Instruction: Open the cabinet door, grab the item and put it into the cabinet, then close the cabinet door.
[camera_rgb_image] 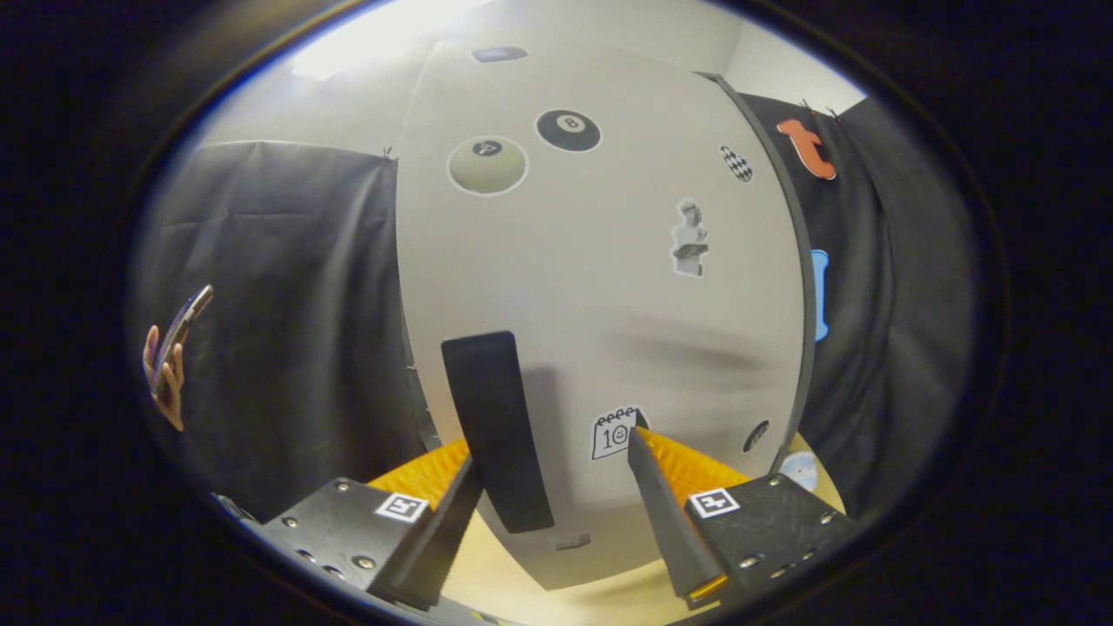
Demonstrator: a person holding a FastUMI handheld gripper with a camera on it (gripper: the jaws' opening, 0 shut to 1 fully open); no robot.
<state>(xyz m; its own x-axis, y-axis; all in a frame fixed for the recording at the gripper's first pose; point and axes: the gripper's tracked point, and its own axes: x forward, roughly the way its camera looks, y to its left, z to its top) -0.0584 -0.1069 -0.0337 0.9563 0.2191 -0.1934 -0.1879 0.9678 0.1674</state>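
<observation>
The white cabinet (600, 287) stands right in front of me, its door (609, 348) covered with several stickers and looking shut. A black vertical handle (496, 430) sits on the door's lower left part. My gripper (555, 452) is open, fingertips close to the door. The handle lies between the fingers, next to the left finger (452, 513), with a wide gap to the right finger (665, 513). The right fingertip reaches a calendar sticker (614, 433). Nothing is held.
The cabinet stands on a pale wooden tabletop (609, 600). A small round blue-and-white thing (800, 469) lies on the table by the cabinet's right corner. Off to the left, a hand (169, 374) holds up a phone before the black cloth wall.
</observation>
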